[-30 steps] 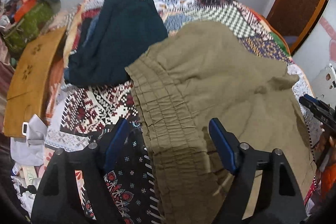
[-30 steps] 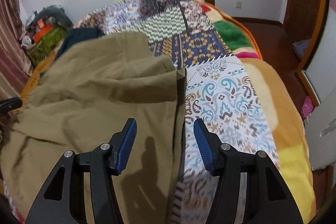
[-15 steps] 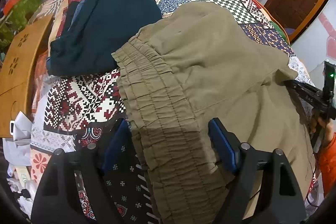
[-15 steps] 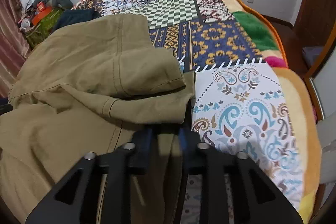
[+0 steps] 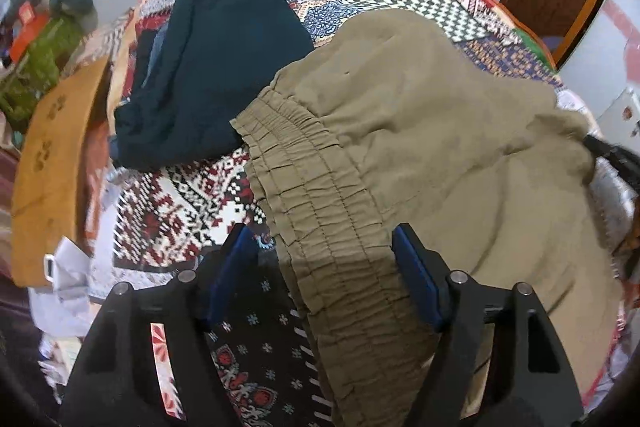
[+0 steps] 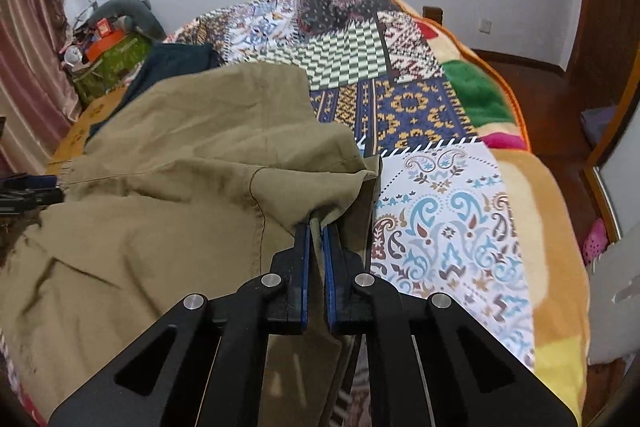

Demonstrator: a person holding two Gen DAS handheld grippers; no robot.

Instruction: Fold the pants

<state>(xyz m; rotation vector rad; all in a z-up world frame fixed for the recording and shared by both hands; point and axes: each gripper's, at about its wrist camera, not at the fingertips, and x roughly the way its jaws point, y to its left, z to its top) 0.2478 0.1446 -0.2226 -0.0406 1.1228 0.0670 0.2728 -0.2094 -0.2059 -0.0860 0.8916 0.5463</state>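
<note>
Olive khaki pants [image 5: 420, 155] lie on a patchwork quilt [image 5: 180, 203], elastic waistband [image 5: 312, 203] toward my left gripper. My left gripper [image 5: 324, 263] is open, its blue pads either side of the waistband just above it. In the right wrist view the pants [image 6: 180, 187] spread to the left, and my right gripper [image 6: 316, 227] is shut on the hem edge of a leg, lifting a fold of cloth. The right gripper also shows at the right edge of the left wrist view [image 5: 612, 159].
A dark teal folded garment [image 5: 216, 67] lies on the quilt beyond the waistband. A wooden board [image 5: 52, 163] and a cluttered bag [image 5: 36, 59] are at the left. The quilt [image 6: 460, 211] has bare room to the right; floor and door beyond.
My right gripper went from open over the leg hem to shut on it and has raised it. My left gripper stayed open over the waistband, shifting slightly.
</note>
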